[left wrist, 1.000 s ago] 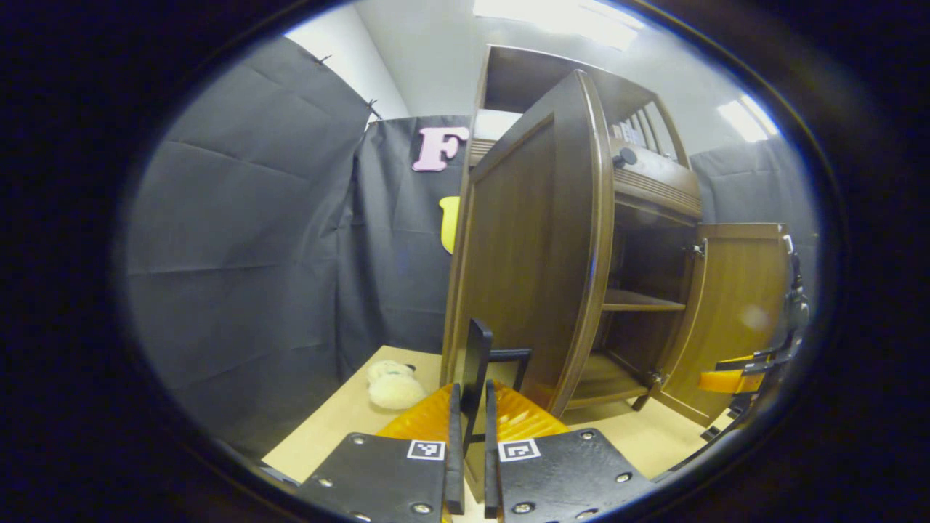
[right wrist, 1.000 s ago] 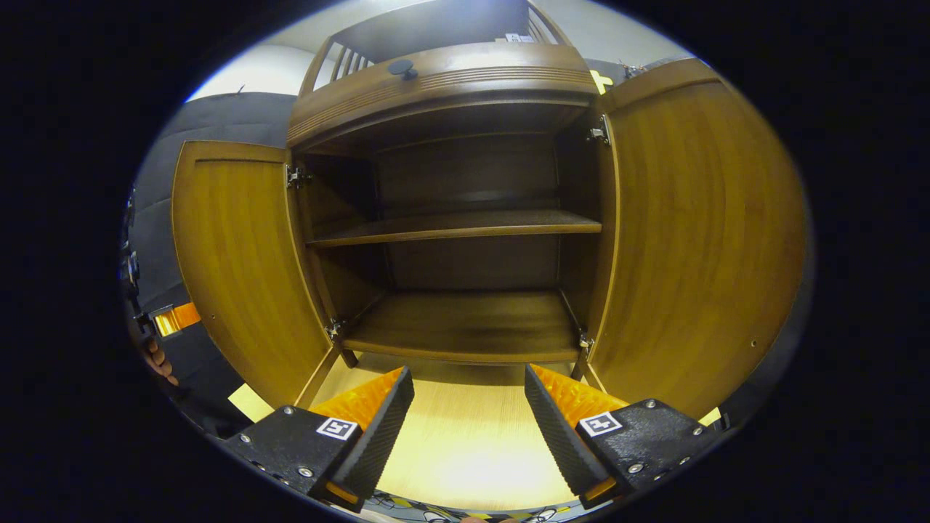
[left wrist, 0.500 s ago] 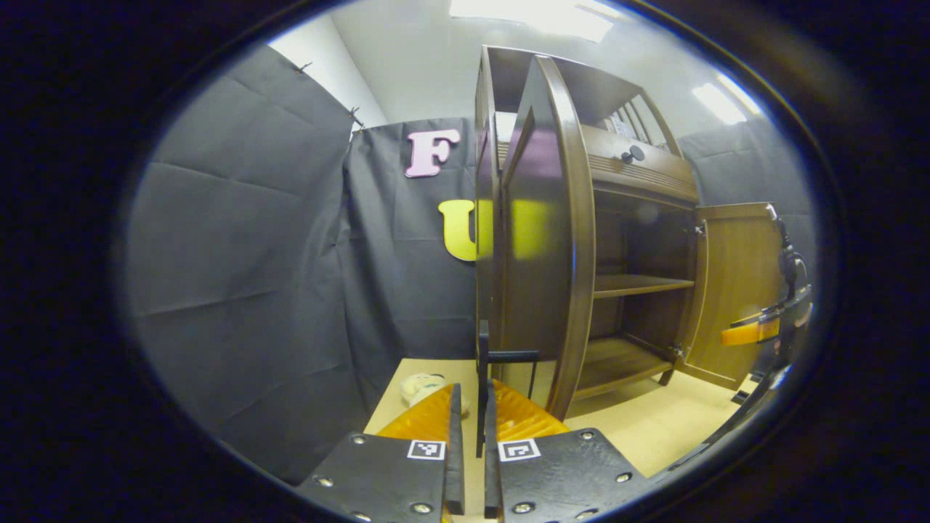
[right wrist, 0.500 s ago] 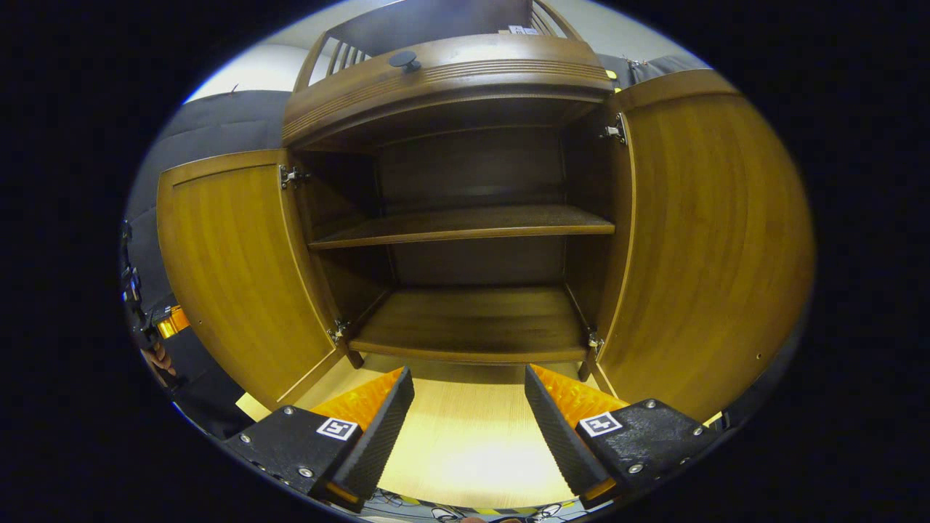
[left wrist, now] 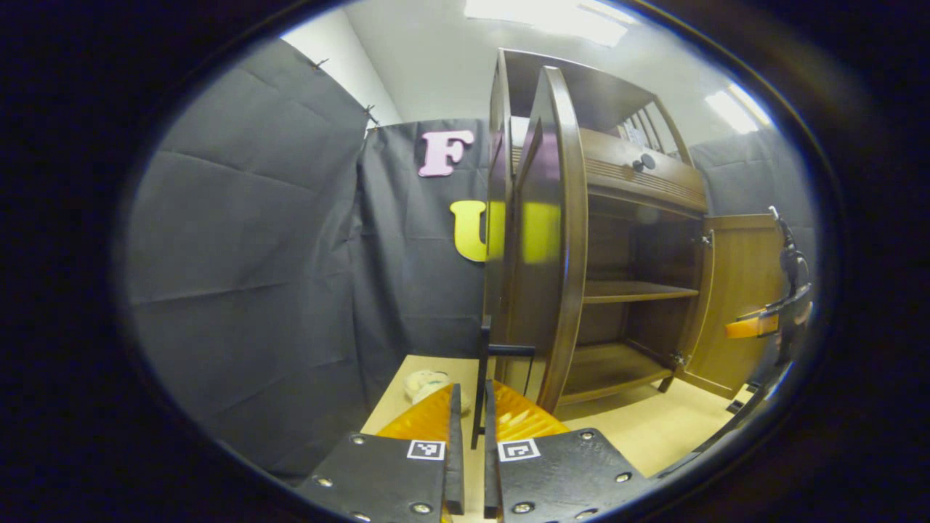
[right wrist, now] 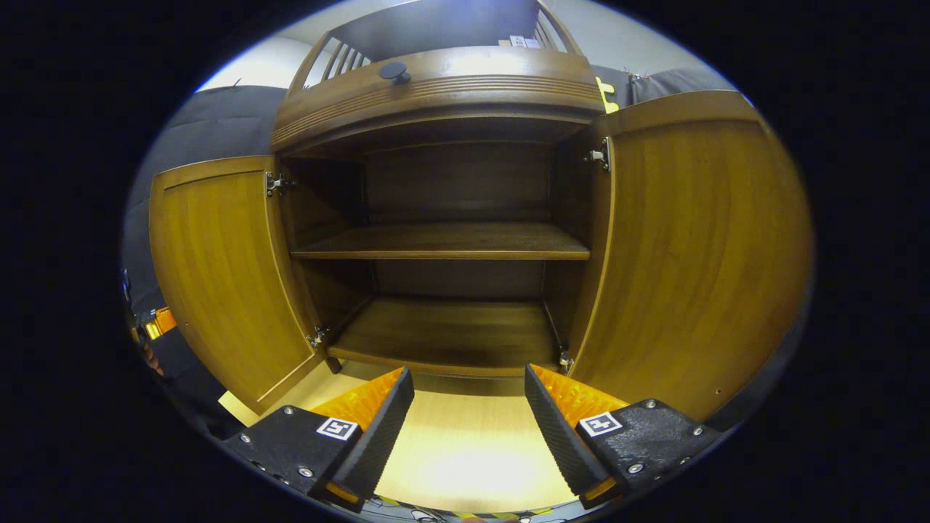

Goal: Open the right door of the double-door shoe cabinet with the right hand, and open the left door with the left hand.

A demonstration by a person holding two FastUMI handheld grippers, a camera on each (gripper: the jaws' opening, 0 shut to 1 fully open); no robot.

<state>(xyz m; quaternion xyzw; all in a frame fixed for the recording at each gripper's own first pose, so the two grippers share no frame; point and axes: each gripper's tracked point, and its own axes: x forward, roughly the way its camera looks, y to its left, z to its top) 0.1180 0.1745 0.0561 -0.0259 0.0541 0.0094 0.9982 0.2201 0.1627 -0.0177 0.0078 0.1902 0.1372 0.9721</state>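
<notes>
Standing wide open in my right gripper view, the shoe cabinet (right wrist: 443, 87) shows its middle shelf (right wrist: 443, 243) and bottom board (right wrist: 447, 334) bare, with the left door (right wrist: 221, 269) swung out on one side and the right door (right wrist: 697, 254) swung out on the other, both on their hinges. My right gripper (right wrist: 468, 414) hangs in front of the cabinet's opening, above the pale floor (right wrist: 465, 457), its fingers spread well apart and touching nothing.

From my left gripper view I see the left door (left wrist: 541, 240) nearly edge on, its dark outer face turned toward the booth's black cloth wall (left wrist: 254, 254). A thin black handle (left wrist: 485, 363) sticks out from that door, and my left gripper (left wrist: 470, 436) is pinched on its upright bar, fingers almost together with the bar between them. Beyond the door the right door (left wrist: 741, 290) stands open, and my right gripper (left wrist: 763, 323) shows near it at the far edge. A pale plush toy (left wrist: 429, 381) lies on the floor beside the cabinet's base, close to the cloth wall.
</notes>
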